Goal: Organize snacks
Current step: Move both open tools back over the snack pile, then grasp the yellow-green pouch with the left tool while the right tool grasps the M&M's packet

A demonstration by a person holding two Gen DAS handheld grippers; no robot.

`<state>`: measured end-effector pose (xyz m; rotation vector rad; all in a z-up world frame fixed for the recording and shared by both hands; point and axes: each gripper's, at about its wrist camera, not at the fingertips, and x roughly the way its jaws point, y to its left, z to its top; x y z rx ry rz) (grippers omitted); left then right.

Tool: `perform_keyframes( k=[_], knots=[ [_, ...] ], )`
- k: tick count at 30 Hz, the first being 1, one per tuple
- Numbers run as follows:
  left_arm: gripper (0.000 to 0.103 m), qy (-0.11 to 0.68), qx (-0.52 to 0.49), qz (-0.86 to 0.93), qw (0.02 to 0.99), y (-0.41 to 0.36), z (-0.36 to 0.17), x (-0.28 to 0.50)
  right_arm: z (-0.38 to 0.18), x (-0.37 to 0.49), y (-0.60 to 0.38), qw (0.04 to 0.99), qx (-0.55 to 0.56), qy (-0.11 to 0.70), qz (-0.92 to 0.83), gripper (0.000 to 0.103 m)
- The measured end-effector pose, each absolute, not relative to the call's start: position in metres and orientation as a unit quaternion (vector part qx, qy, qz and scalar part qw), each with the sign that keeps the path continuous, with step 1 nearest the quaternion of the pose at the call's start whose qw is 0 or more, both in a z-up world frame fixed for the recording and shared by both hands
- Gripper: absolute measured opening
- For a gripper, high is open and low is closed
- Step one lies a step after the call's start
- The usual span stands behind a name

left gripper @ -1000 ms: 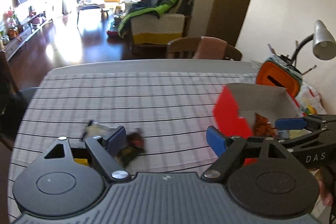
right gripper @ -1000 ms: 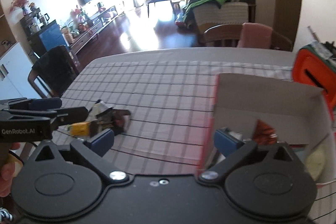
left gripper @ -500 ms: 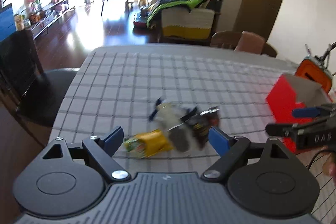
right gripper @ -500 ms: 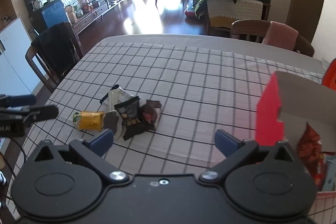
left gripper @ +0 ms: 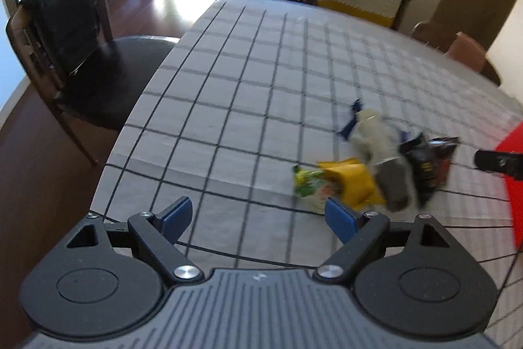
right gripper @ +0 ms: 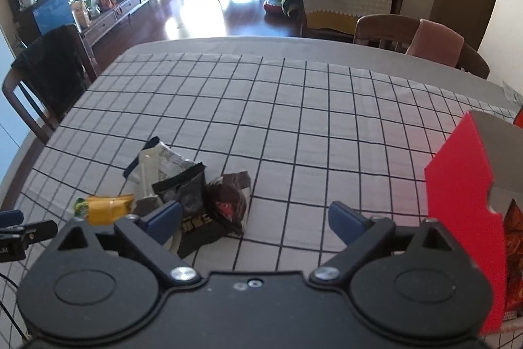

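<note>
Both of my grippers are swinging away from the red box (right gripper: 464, 201) toward the snack pile (right gripper: 183, 192): crumpled yellow, white and black packets lying on the checked cloth (right gripper: 294, 107). My left gripper (left gripper: 258, 215) is spread empty; my right gripper (right gripper: 255, 218), just narrowing, is gaping empty.

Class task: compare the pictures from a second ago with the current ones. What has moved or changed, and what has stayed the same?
Both grippers swung away from the red box toward the snack pile. The left gripper is open and empty; the right gripper has just been closing slightly, with nothing between its pads. The snacks, the box and the checked tablecloth stayed put.
</note>
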<state>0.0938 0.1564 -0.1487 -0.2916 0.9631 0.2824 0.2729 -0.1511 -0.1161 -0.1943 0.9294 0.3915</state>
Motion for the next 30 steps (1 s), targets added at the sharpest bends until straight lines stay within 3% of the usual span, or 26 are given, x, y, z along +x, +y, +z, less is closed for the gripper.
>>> perform_keyframes(
  k=[10, 15, 27, 30],
  knots=[
    [0.087, 0.464, -0.143, 0.127, 0.865, 0.146, -0.160, 0.117, -0.132, 0.297, -0.136, 0.862, -0.104, 0.458, 0.189, 0.085],
    [0.069, 0.475, -0.140, 0.118, 0.861, 0.140, -0.168, 0.127, -0.140, 0.305, -0.131, 0.860, -0.105, 0.463, 0.189, 0.076],
    [0.056, 0.476, -0.122, 0.116, 0.863, 0.124, -0.170, 0.139, -0.162, 0.320, -0.125, 0.853, -0.083, 0.483, 0.179, 0.065],
    [0.041, 0.473, -0.110, 0.110, 0.867, 0.120, -0.169, 0.141, -0.166, 0.320, -0.128, 0.849, -0.075, 0.491, 0.178, 0.053]
  ],
)
